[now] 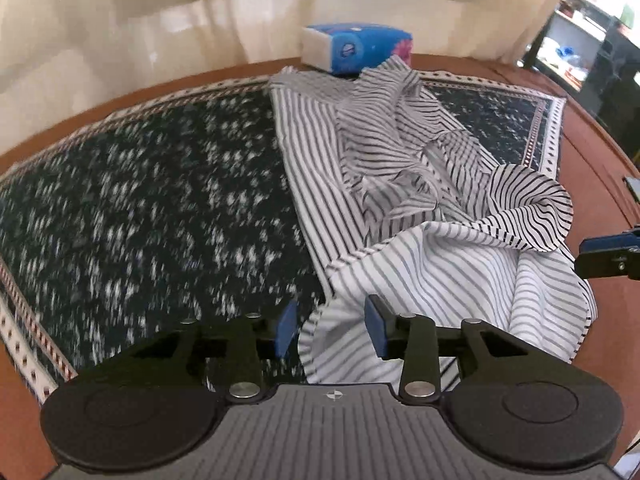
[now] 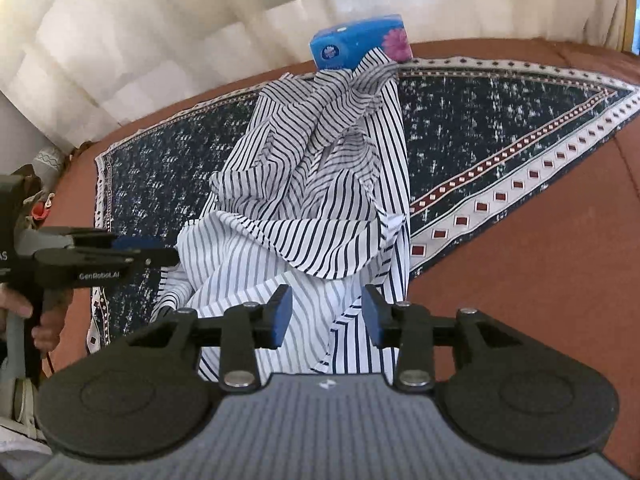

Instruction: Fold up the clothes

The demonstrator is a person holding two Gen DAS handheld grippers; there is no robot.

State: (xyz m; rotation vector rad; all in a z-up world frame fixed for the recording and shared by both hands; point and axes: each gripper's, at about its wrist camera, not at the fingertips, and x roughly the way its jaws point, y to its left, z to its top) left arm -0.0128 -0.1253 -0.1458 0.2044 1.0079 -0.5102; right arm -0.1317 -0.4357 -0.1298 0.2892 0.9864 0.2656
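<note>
In the left wrist view, a blue tissue pack (image 1: 354, 49) stands at the far edge of the brown table (image 1: 592, 148), touching the far end of the striped garment (image 1: 400, 184). The garment lies rumpled across the right half of a dark patterned cloth (image 1: 152, 208), with one loose fold heaped over its near part. The left gripper (image 1: 331, 330) sits low over the garment's near hem, its jaws well apart with fabric lying between them, not pinched. The right gripper (image 1: 610, 254) enters from the right edge, mostly cut off, so its opening cannot be judged here. The dark cloth is smeared by blur.

In the right wrist view, the garment (image 2: 312, 208) runs from the tissue pack (image 2: 360, 46) down toward the camera. The right gripper (image 2: 326, 316) hovers over its near hem, jaws wide, gripping nothing. The left gripper (image 2: 160, 254) reaches in sideways from the left, tips at the garment's edge, held by a hand (image 2: 44, 320) partly out of frame.
</note>
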